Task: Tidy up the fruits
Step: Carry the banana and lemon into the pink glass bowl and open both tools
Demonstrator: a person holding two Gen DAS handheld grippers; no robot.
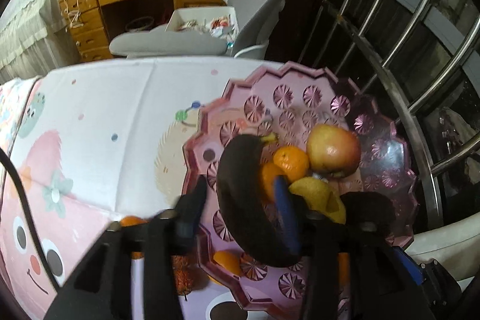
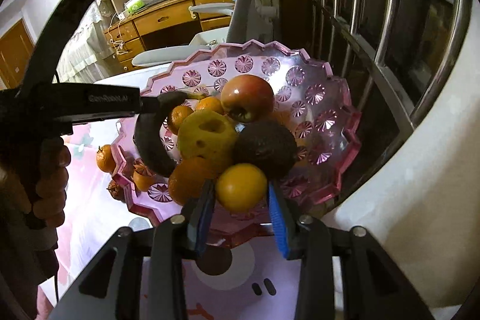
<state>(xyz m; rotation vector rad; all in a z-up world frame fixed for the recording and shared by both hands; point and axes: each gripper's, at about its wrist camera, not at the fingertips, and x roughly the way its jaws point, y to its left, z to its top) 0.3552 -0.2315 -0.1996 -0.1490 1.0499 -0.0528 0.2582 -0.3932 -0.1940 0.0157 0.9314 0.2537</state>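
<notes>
Shown are both wrist views of a pink cut-glass bowl (image 2: 327, 122) standing on a printed cloth (image 1: 114, 116) and already heaped with fruit.

At far left in the right wrist view, a hand (image 2: 48, 170) is seen holding the left gripper (image 1: 240, 197), whose body reaches in over the bowl's left rim. Just outside that rim, on the cloth, a small orange (image 2: 105, 158) and a reddish-brown fruit (image 2: 117, 191) are seen lying loose.

In the left wrist view, a blackened banana (image 1: 243, 200) is seen between the left jaws, its long axis curving from the yellow stem tip at the top down toward the camera, roughly along the fingers. The jaws stand parted and no pad can be seen pressing on the skin, so the banana is judged released and resting in the bowl.

Toward the middle lie two mandarins (image 1: 291, 161), a yellow fruit with a hollow (image 2: 207, 137), an apple (image 2: 247, 98) and a dark avocado (image 2: 265, 149).

At lower right, a yellow-orange citrus (image 2: 241, 188) is framed by the right gripper (image 2: 241, 200); its blue pads flank the fruit closely, and whether they touch it cannot be told.

The loose fruits lie left of both jaws and nearer the left hand; the next pick is judged to fall to it.
</notes>
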